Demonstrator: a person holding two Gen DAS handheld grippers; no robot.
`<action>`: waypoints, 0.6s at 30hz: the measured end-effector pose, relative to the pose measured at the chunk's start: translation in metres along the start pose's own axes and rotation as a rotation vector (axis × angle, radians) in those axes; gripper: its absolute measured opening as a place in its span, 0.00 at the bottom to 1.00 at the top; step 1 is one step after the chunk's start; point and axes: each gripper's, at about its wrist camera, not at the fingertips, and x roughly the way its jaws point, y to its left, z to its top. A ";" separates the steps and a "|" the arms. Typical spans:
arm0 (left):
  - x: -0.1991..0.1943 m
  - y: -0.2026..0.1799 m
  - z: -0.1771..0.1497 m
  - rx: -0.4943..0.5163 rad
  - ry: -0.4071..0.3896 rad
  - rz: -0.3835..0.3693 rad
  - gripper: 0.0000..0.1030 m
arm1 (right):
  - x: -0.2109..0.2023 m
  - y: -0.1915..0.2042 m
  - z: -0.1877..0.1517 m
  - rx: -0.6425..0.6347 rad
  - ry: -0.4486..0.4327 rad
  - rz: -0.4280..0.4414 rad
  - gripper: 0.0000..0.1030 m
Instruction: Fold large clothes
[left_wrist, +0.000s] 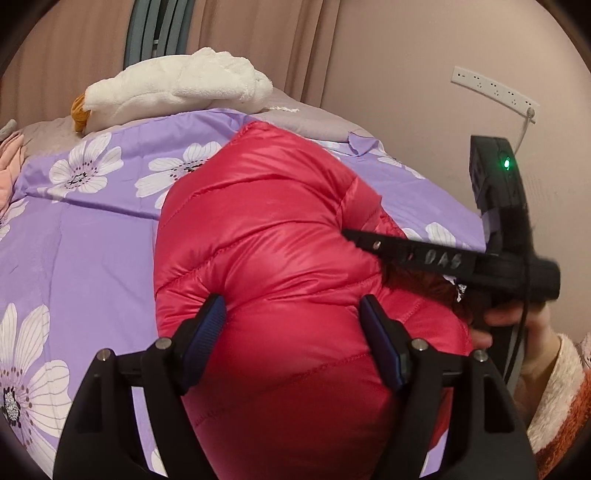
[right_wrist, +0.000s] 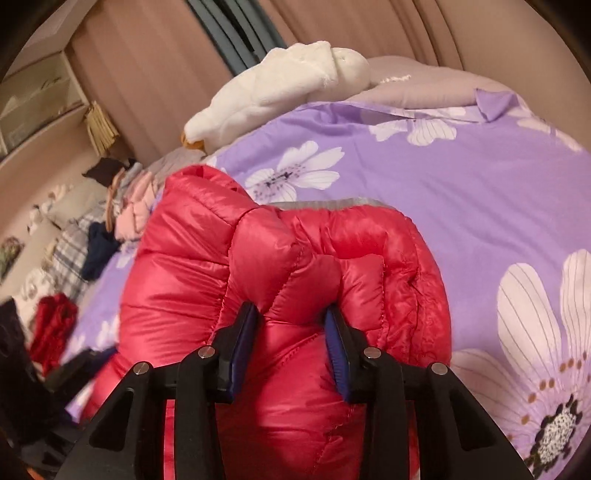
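Left hand-held gripper (left_wrist: 293, 317) wide over red jacket (left_wrist: 266, 229) | right hand-held gripper (right_wrist: 291, 325) pinching jacket fold

Red quilted down jacket (left_wrist: 280, 236), glossy shell with horizontal stitched baffles. Lies bunched and partly folded on the purple floral bedspread (left_wrist: 92, 236), puffed into a rounded mound. In the right wrist view a folded-over section runs toward 2 o'clock, a grey lining edge showing at 12 o'clock; a sleeve-like lobe rises at 11 o'clock.

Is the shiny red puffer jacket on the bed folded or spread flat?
Folded. The shiny red puffer jacket sits as a thick bundle with layers doubled over on the purple flowered bedsheet.
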 end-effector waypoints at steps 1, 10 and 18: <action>0.002 0.000 0.000 0.005 -0.001 0.003 0.71 | 0.003 0.002 -0.001 -0.015 -0.003 -0.014 0.34; 0.023 0.016 0.008 -0.012 0.038 -0.044 0.74 | 0.021 -0.003 -0.003 0.005 0.023 -0.011 0.34; 0.016 0.017 0.006 -0.004 0.003 -0.050 0.77 | 0.012 -0.006 -0.004 0.041 -0.019 0.002 0.34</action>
